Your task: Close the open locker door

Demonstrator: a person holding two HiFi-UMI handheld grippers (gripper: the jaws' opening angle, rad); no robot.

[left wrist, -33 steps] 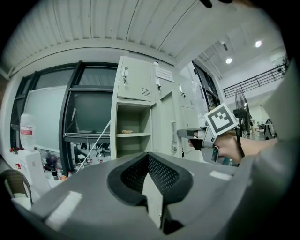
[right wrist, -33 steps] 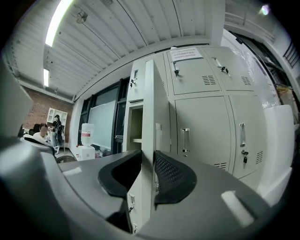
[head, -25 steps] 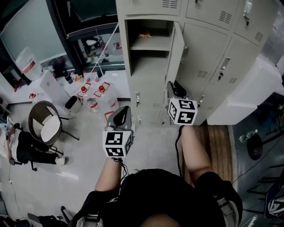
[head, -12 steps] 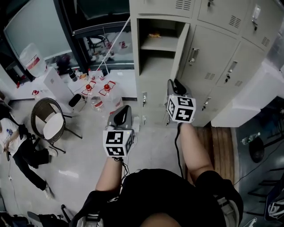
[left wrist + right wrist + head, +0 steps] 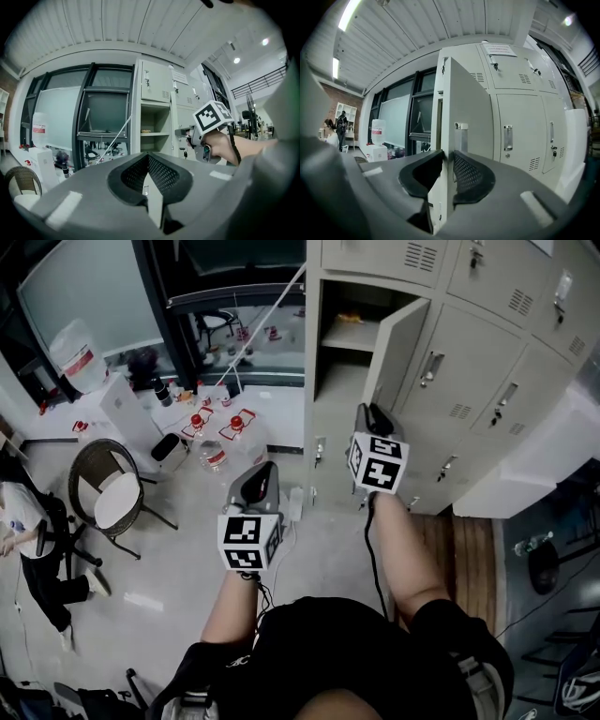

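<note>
The open locker door [image 5: 398, 345] hangs ajar in front of its compartment with a shelf [image 5: 349, 334]. In the right gripper view the door's free edge [image 5: 446, 117] stands upright between the jaws, and both pads touch it. My right gripper [image 5: 372, 411] [image 5: 447, 157] has just been closing and is shut on that edge. My left gripper [image 5: 262, 471] [image 5: 148, 157] hangs lower and to the left, away from the lockers, shut with nothing in it. From the left gripper view I see the open compartment [image 5: 152, 126] and the right gripper's marker cube [image 5: 212, 117].
Closed lockers [image 5: 473, 381] run to the right of the open one, with a white unit [image 5: 553, 451] beyond. At left are water bottles [image 5: 214, 432], a round chair [image 5: 108, 498] and a person [image 5: 23, 521]. A glass wall [image 5: 84, 287] lies behind.
Both hands and the head have moved toward the lockers. The right gripper has come onto the door's edge. The person at left has got up from the floor and stepped away.
</note>
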